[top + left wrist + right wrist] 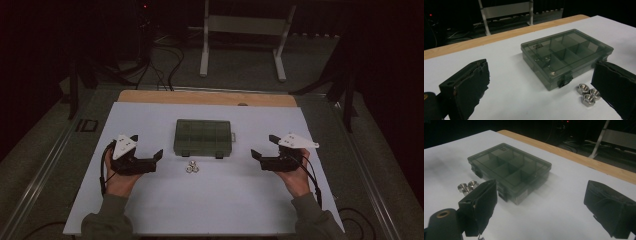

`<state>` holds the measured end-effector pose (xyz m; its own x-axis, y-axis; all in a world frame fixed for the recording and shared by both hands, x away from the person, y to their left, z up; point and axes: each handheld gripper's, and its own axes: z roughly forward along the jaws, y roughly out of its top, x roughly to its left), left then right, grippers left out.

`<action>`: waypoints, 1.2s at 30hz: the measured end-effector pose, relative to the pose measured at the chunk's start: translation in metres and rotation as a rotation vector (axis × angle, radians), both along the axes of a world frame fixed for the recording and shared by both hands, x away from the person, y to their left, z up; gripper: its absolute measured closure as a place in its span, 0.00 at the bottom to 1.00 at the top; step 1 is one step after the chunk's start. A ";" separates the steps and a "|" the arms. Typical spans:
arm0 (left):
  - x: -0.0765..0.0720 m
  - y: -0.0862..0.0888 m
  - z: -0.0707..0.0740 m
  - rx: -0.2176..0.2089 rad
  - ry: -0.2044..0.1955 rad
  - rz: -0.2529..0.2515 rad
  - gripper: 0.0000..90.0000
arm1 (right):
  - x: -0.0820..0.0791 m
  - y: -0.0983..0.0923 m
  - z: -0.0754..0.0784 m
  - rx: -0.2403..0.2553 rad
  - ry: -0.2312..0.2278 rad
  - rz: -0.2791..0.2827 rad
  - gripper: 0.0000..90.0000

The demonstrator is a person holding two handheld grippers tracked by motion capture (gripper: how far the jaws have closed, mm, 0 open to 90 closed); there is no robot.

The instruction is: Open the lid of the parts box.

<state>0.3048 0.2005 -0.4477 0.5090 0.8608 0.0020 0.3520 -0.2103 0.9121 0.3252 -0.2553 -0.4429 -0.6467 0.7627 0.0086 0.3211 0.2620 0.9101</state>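
Both tongs, left [159, 156] and right [255, 155], spread over white table [220, 200]; dark room

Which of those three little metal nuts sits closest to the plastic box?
The nut nearest the box's latch: the other two sit farther out, all three bunched together.

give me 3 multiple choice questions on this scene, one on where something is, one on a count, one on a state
1. Where do the nuts lie?
A. inside the box
B. on the table in front of the box's latch side
C. in the left gripper

2. How many nuts are there?
A. one
B. three
C. five

3. How is the organizer box?
A. lid shut
B. lid open
C. upside down

Answers: B, they sit on the white table near the latches; B, three show in the left gripper view; A, the clear lid lies flat over the compartments, latches down.
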 end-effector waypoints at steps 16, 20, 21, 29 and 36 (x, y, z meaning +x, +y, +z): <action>0.025 -0.018 -0.003 -0.016 0.011 -0.014 0.03 | 0.029 0.031 -0.006 0.019 0.013 0.031 0.13; 0.030 -0.023 -0.007 -0.015 0.027 -0.022 0.03 | 0.034 0.039 -0.012 0.024 0.027 0.047 0.15; 0.032 -0.024 -0.009 -0.016 0.030 -0.024 0.03 | 0.035 0.042 -0.013 0.023 0.031 0.050 0.15; 0.041 -0.038 -0.013 -0.010 0.046 -0.048 0.03 | 0.045 0.061 -0.012 -0.007 0.038 0.071 0.15; 0.049 -0.047 -0.019 0.011 0.070 -0.064 0.04 | 0.053 0.068 -0.017 -0.012 0.059 0.066 0.15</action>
<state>0.3538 0.1539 -0.4664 0.5621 0.8267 -0.0263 0.4005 -0.2441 0.8832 0.3779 -0.1875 -0.4599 -0.6945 0.7184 0.0393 0.3556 0.2953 0.8868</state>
